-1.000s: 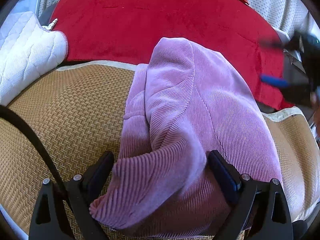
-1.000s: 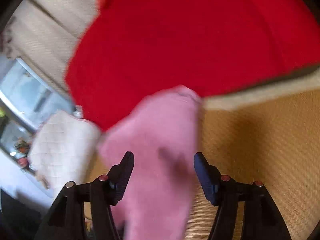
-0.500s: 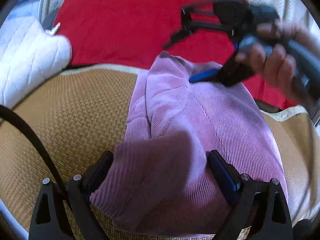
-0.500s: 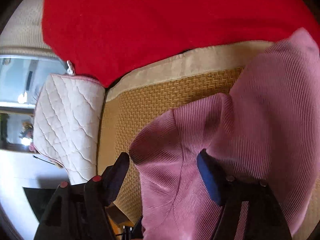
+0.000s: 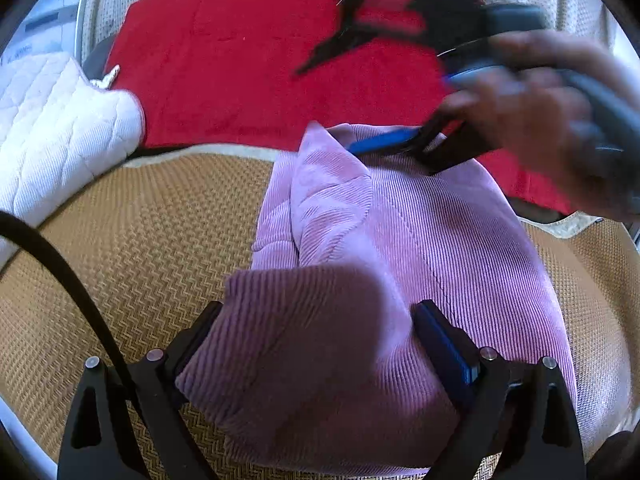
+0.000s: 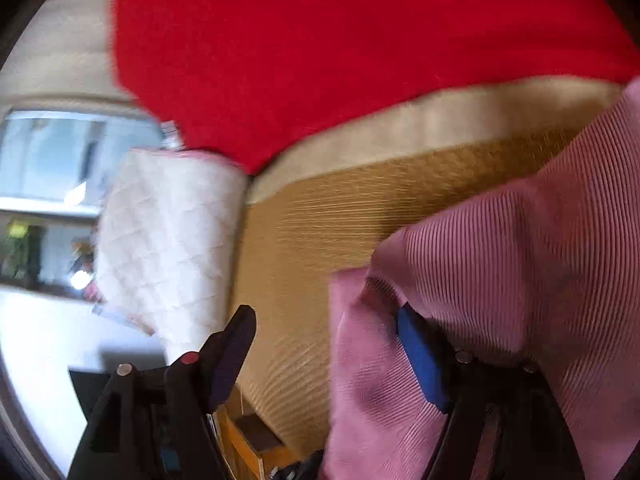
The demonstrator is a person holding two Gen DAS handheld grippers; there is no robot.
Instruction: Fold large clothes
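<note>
Since a second ago the right gripper (image 5: 362, 84) has swung in from the right edge to the upper right of the left wrist view, above the far end of the pink corduroy garment (image 5: 400, 248).

The garment lies bunched on a woven tan mat (image 5: 132, 248), filling the centre and lower right. The left gripper (image 5: 316, 344) is spread wide, with a fold of cloth lying between its fingers; whether the pads press it I cannot tell. In its own view the right gripper (image 6: 328, 350) stands wide, jaws not gripping, cloth draped against one blue pad. Behind the mat, a red blanket (image 5: 248, 64) spans the top; a white quilted cushion (image 5: 52, 128) sits at left. A bright window (image 6: 60, 152) shows at left of the right wrist view.
</note>
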